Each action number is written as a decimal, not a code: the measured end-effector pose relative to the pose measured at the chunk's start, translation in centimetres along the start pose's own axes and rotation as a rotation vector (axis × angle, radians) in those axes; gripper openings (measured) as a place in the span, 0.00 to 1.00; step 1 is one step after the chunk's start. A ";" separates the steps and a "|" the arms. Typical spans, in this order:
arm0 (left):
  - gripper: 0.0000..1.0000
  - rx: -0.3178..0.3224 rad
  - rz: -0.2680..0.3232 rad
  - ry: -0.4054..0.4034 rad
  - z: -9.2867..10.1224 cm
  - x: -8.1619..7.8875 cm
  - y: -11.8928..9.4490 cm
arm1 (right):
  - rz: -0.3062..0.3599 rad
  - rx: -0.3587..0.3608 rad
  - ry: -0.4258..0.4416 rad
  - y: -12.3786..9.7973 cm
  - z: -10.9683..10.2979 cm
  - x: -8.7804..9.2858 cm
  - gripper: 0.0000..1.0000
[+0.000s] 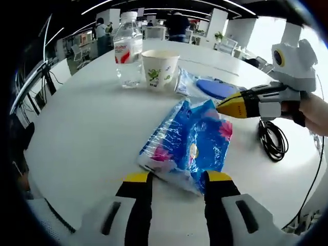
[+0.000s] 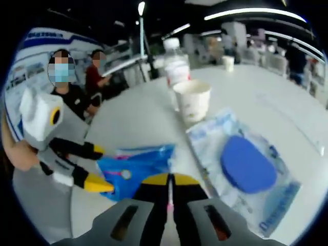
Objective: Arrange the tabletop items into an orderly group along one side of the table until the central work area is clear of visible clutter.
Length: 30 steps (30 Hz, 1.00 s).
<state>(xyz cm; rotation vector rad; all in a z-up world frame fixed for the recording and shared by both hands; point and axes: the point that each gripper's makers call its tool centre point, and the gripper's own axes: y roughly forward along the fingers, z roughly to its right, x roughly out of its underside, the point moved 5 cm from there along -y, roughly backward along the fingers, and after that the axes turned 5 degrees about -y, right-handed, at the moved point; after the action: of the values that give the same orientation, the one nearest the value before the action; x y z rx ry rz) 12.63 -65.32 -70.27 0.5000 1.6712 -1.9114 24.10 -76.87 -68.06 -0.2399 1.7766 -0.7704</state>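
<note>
A blue flowered tissue pack [image 1: 187, 141] lies on the white round table [image 1: 87, 128]. My left gripper [image 1: 178, 178] is open, its yellow-tipped jaws on either side of the pack's near end. My right gripper [image 1: 228, 106] comes in from the right, shut, with its tip at the pack's far corner. In the right gripper view, the right gripper [image 2: 169, 179] has its jaws pressed together with a pink sliver of wrap between them. The tissue pack [image 2: 136, 166] lies just left of them, and the left gripper [image 2: 97, 168] stands open around the pack's other end.
A water bottle [image 1: 128, 48] and a paper cup [image 1: 160, 66] stand at the table's far side. Beside them lies a clear bag with a blue oval item [image 1: 212, 88]. A black cable [image 1: 274, 141] coils near the right edge. People sit beyond the table.
</note>
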 end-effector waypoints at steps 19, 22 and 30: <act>0.03 0.087 0.085 -0.059 0.3 -2.7 -1.6 | 0.161 0.128 0.092 -5.9 -1.4 -0.1 0.00; 0.03 0.114 0.105 -0.006 1.4 -3.9 -1.6 | 0.194 0.171 0.125 -7.2 -0.8 0.0 0.00; 0.02 0.165 0.130 0.113 4.1 -6.2 -1.0 | 0.232 0.247 0.177 -9.9 0.5 0.8 0.00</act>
<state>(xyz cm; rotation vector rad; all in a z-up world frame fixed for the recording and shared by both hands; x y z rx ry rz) 17.16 -68.27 -65.09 0.7756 1.5162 -1.9655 22.16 -85.03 -62.70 0.2014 1.8137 -0.8527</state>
